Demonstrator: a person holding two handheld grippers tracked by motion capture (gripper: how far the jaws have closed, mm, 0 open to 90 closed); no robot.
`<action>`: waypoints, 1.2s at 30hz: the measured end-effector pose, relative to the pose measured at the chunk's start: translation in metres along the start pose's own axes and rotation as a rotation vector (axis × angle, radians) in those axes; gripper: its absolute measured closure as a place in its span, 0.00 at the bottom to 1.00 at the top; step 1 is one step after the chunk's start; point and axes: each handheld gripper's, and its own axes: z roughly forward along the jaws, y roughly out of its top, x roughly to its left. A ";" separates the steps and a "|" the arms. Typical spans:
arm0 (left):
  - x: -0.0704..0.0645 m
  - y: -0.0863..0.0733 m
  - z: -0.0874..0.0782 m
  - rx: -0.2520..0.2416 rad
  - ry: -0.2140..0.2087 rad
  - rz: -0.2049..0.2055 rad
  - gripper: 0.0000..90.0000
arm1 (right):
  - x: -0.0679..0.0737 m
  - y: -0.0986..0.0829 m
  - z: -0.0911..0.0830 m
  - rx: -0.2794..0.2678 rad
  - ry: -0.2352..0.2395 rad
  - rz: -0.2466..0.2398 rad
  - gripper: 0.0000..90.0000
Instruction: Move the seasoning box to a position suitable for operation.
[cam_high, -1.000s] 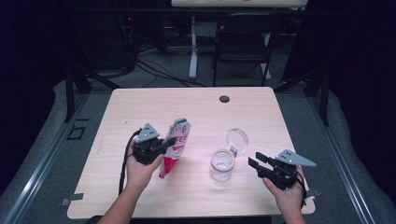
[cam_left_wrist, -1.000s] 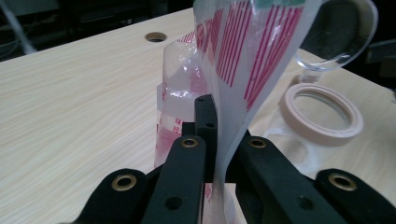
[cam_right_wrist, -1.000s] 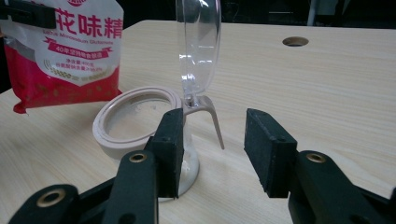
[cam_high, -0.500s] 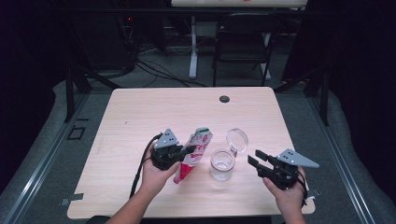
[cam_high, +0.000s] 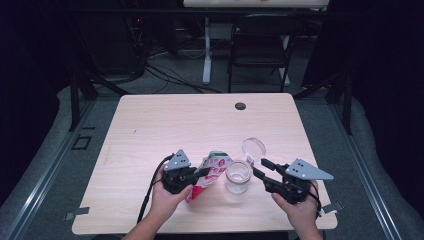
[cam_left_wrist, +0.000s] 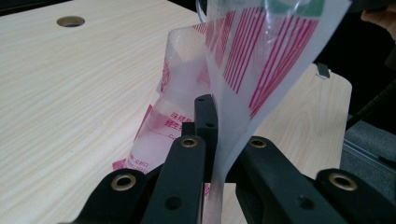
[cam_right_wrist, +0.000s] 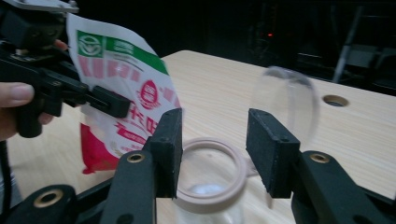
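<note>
The left gripper (cam_high: 204, 173), clamped on the bag (cam_high: 212, 170), has carried it rightward to lower centre, touching the jar (cam_high: 237, 176); pouring seems near. The right gripper (cam_high: 258, 168) waits open.

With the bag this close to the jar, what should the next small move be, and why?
Probably tip the bag further so its top comes over the jar mouth. The left gripper is shut on the bag, which leans toward the jar beside it; the jar's lid is swung open, and the right gripper is open at its rim.
</note>
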 end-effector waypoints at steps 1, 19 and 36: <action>0.000 -0.001 0.000 0.000 0.000 -0.001 1.00 | 0.002 0.001 0.003 0.007 0.014 -0.012 0.61; -0.003 -0.022 -0.003 0.005 0.001 -0.076 1.00 | 0.028 0.005 0.068 0.107 0.223 -0.073 0.69; -0.005 -0.028 -0.005 0.010 0.003 -0.077 0.96 | 0.035 0.001 0.091 0.181 0.307 -0.093 0.80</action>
